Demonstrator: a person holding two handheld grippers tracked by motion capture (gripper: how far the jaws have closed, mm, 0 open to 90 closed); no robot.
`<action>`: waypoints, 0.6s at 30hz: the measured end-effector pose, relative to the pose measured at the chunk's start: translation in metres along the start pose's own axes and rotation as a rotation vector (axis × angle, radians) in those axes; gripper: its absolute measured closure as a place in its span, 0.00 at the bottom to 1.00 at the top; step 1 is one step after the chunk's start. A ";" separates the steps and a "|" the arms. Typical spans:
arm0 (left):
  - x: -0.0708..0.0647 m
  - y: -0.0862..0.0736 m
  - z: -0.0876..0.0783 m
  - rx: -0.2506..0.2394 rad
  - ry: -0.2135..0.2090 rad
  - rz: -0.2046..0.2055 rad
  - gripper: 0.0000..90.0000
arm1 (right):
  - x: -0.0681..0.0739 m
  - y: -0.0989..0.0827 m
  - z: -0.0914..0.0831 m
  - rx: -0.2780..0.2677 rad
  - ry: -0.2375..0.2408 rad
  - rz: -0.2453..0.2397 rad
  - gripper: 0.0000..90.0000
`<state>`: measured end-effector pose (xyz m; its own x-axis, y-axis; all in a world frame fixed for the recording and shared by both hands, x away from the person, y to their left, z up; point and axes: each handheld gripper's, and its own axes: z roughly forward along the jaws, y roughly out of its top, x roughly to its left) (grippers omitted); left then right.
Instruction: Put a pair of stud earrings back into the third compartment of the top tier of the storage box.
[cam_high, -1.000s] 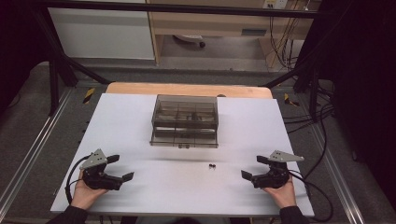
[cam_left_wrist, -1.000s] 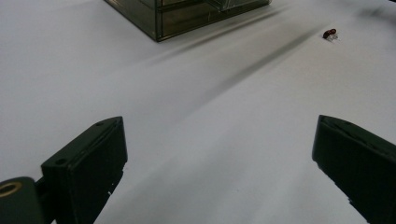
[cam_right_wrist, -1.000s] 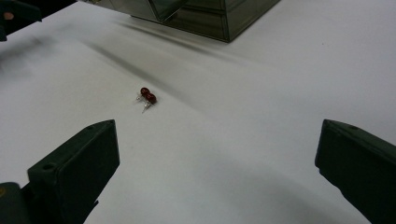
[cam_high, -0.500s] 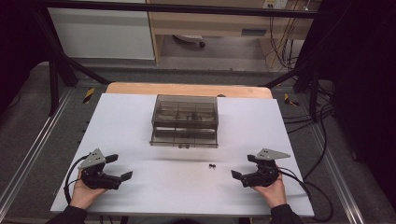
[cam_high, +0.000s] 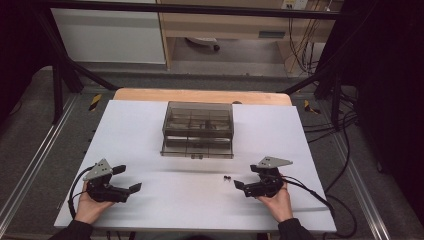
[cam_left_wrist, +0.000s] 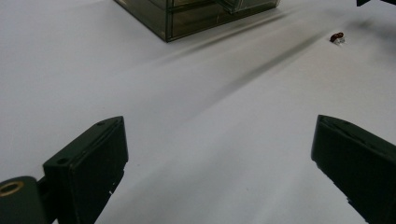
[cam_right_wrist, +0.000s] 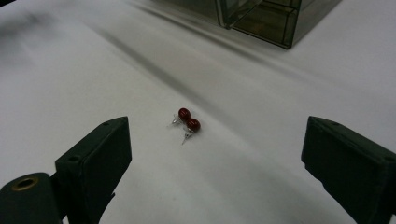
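The right gripper has slid in across the white table toward the two little red earrings, and its jaws have just been closing a bit, though they are still wide apart with nothing between them. The earrings lie just ahead of it, in front of the clear drawer box. I think a pick-up comes next. The left gripper rests with jaws apart too.

Matt table, glossy studs, smoky plastic box

The table sheet looks smooth, matt white, with bare wood at its far edge; the box is clear, smoke-tinted glossy plastic; the studs are shiny red beads on metal pins; the jaws are matt black plastic.
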<state>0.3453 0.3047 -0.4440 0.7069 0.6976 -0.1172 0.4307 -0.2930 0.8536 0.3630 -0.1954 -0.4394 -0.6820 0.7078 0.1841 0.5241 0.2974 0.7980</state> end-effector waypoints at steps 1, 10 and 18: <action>0.000 0.000 0.000 -0.001 0.001 0.002 0.05 | 0.001 0.001 0.002 0.005 -0.004 -0.008 0.13; 0.000 0.000 0.000 0.001 0.000 -0.001 0.05 | 0.005 0.006 0.014 0.028 -0.013 -0.020 0.28; 0.001 0.000 0.000 -0.002 0.001 -0.004 0.05 | 0.005 0.008 0.021 0.030 0.015 0.004 0.46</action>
<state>0.3453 0.3055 -0.4443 0.7047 0.6992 -0.1204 0.4323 -0.2885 0.8544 0.3747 -0.1758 -0.4438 -0.6872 0.6996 0.1959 0.5420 0.3142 0.7794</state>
